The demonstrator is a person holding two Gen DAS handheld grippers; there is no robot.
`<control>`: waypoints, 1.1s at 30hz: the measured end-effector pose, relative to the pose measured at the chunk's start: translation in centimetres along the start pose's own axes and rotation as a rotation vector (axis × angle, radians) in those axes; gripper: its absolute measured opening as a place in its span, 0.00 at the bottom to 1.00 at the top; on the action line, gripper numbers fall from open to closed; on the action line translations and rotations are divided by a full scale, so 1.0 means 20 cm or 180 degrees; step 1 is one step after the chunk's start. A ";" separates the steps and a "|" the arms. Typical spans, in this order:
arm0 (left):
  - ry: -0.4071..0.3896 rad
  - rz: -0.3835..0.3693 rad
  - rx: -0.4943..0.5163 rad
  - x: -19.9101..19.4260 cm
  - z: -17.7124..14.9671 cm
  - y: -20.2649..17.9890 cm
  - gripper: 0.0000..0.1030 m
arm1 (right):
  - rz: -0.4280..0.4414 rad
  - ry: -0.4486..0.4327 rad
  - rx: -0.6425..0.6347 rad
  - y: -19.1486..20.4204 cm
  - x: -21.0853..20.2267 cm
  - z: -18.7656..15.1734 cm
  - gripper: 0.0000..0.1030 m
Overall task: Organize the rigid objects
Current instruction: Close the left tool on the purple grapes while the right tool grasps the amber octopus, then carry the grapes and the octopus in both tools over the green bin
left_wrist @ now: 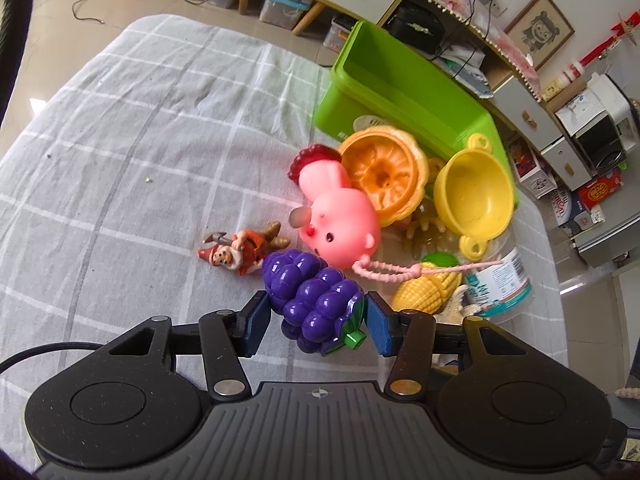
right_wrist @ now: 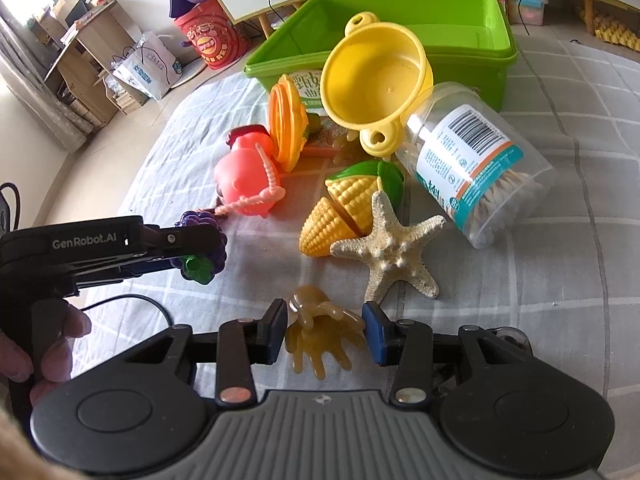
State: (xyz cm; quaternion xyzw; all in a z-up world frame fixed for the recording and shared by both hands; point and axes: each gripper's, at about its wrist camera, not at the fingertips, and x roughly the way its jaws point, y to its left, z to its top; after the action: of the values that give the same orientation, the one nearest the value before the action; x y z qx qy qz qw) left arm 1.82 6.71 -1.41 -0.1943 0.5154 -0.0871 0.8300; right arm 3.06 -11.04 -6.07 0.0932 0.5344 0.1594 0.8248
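Observation:
My left gripper [left_wrist: 316,322] is shut on a purple toy grape bunch [left_wrist: 310,298] with a green stem, held just over the grey checked cloth; the same grapes [right_wrist: 200,246] show at the left of the right wrist view. My right gripper [right_wrist: 325,332] is shut on a soft amber octopus toy [right_wrist: 320,330], its pads pressing both sides. The green plastic bin [right_wrist: 400,12] stands open behind the toy pile, also seen as the bin [left_wrist: 404,80] in the left wrist view.
A pink pig toy [left_wrist: 340,216], orange pumpkin half [left_wrist: 384,176], yellow pot [right_wrist: 372,76], toy corn [right_wrist: 344,210], starfish [right_wrist: 390,250] and clear cotton-swab jar [right_wrist: 476,164] lie before the bin. A small gnome figure [left_wrist: 236,252] lies left. A hand [right_wrist: 44,356] holds the left gripper.

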 end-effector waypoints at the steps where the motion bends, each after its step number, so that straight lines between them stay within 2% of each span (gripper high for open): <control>1: -0.0019 -0.0019 0.0000 -0.01 0.00 -0.01 0.54 | 0.0011 -0.0011 0.0008 0.00 -0.01 0.00 0.21; 12: -0.0228 -0.0175 -0.0016 -0.12 0.03 -0.05 0.54 | 0.0237 -0.0161 0.0330 -0.06 -0.13 0.05 0.20; 16: -0.0287 -0.0185 -0.0017 -0.14 0.06 -0.06 0.54 | 0.0295 -0.0348 0.0422 -0.10 -0.23 0.12 0.20; 21: -0.0330 -0.0177 0.0021 -0.14 0.16 -0.11 0.54 | 0.0191 -0.0645 0.0569 -0.21 -0.39 0.25 0.20; 27: -0.0419 -0.0141 0.0263 -0.12 0.34 -0.25 0.54 | 0.0097 -0.0902 0.0733 -0.33 -0.50 0.43 0.20; 33: -0.0528 -0.0051 0.0598 -0.01 0.50 -0.40 0.54 | 0.0122 -0.1026 0.0927 -0.41 -0.46 0.58 0.20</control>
State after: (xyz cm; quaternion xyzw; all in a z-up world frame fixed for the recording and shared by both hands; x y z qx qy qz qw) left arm 11.11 1.81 6.11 -0.1264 0.4330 -0.1253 0.8836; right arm 11.50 -21.88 3.93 0.2458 0.4111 0.0792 0.8742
